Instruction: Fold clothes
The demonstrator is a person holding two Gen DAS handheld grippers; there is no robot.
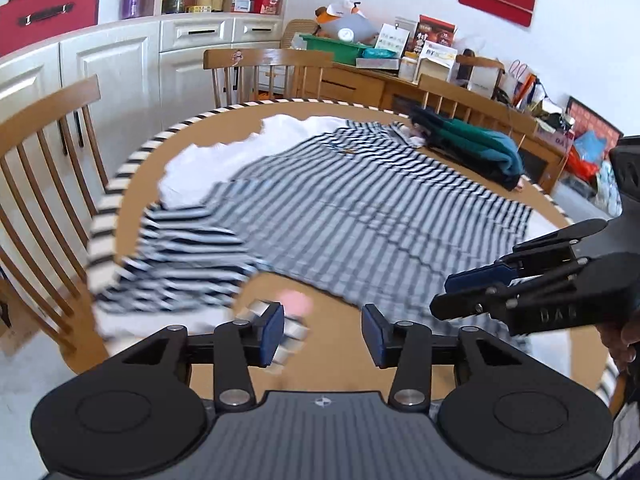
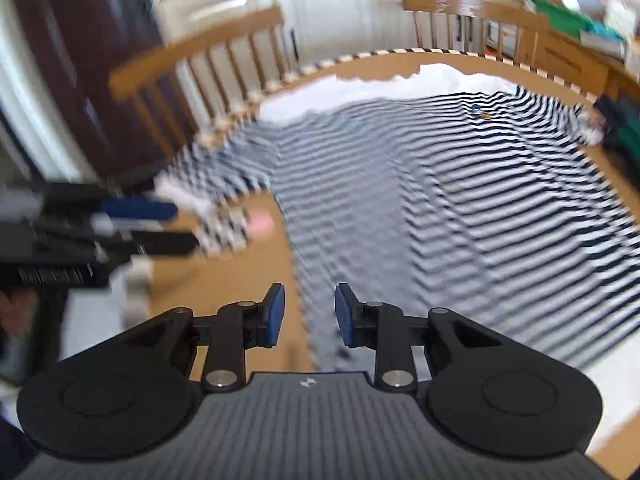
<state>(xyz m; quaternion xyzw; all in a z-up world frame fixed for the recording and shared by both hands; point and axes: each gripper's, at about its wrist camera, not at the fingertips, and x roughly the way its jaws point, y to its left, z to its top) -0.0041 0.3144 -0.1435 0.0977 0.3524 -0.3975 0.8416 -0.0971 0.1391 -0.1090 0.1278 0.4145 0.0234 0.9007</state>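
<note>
A navy-and-white striped shirt [image 1: 360,200] lies spread flat on the round brown table [image 1: 224,124], its sleeve [image 1: 184,256] folded out to the left. My left gripper [image 1: 323,330] hovers low over the table's near edge with a clear gap between its blue pads. The blurred striped cuff [image 1: 288,336] and a pink patch [image 1: 297,302] sit by its left pad, not pinched. My right gripper [image 2: 310,314] stands at the shirt's [image 2: 460,208] near side edge, its jaws apart, cloth below the gap and no pad pressing on it. Each gripper shows in the other's view, the right gripper [image 1: 480,284] and the left gripper [image 2: 160,226].
White cloth [image 1: 192,168] lies under the shirt at the far left. A dark green and black garment [image 1: 472,140] is heaped at the table's far right. Wooden chairs [image 1: 48,160] ring the table. Behind stand white cabinets [image 1: 120,64] and a cluttered sideboard [image 1: 360,80].
</note>
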